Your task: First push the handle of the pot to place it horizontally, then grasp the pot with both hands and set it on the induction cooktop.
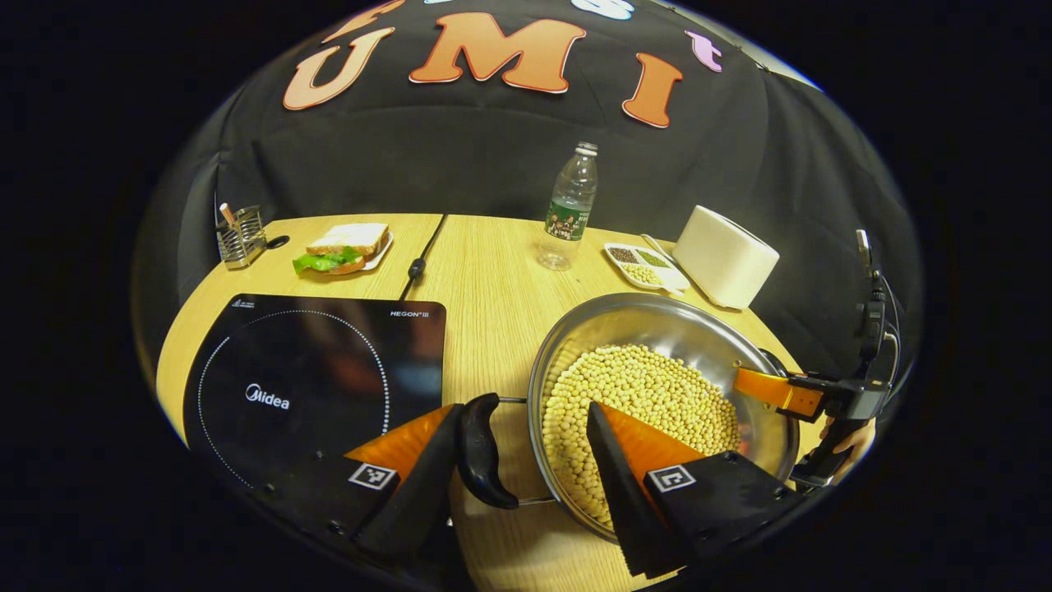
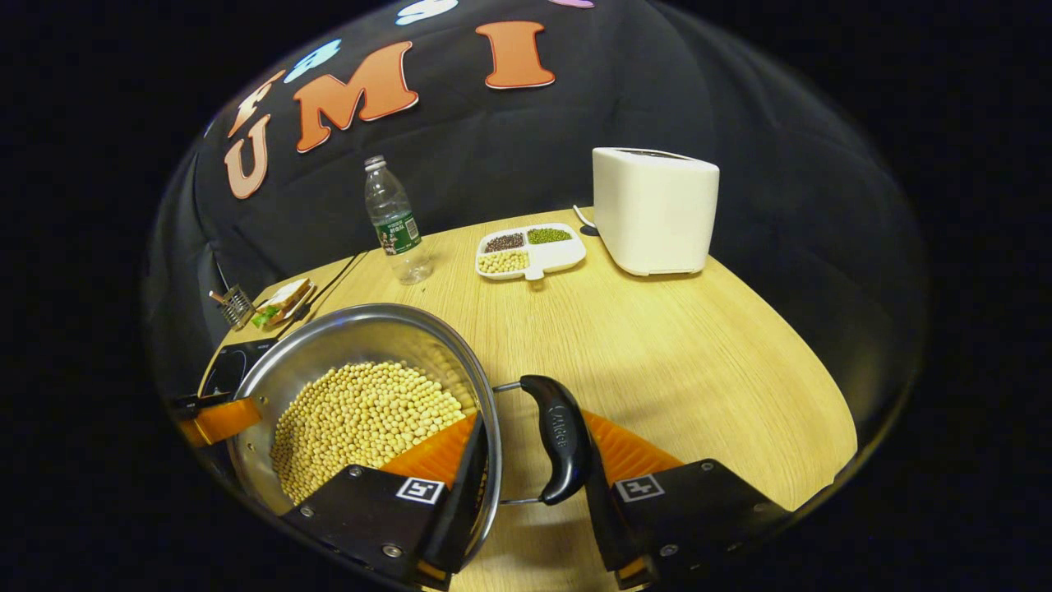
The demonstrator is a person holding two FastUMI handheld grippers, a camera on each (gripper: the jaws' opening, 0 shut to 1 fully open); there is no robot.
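A steel pot (image 1: 657, 312) filled with soybeans stands on the wooden table, right of the black induction cooktop (image 1: 312, 370). My left gripper (image 1: 526, 419) is open and straddles the pot's near black handle (image 1: 481, 452). One finger touches the handle's outside, while the other hangs inside the pot over the beans, apart from the wall. In the right gripper view, my right gripper (image 2: 534, 427) clamps the pot (image 2: 362, 321) at its other handle (image 2: 559, 436), one finger against the inner wall and one against the handle. The right gripper (image 1: 801, 395) also shows across the pot, held by a hand.
Along the back of the table stand a water bottle (image 1: 569, 210), a divided dish of beans (image 1: 645, 265) and a white toaster (image 1: 723, 255). A sandwich on a plate (image 1: 345, 247), a wire utensil holder (image 1: 240, 237) and a black cable (image 1: 417, 265) lie behind the cooktop.
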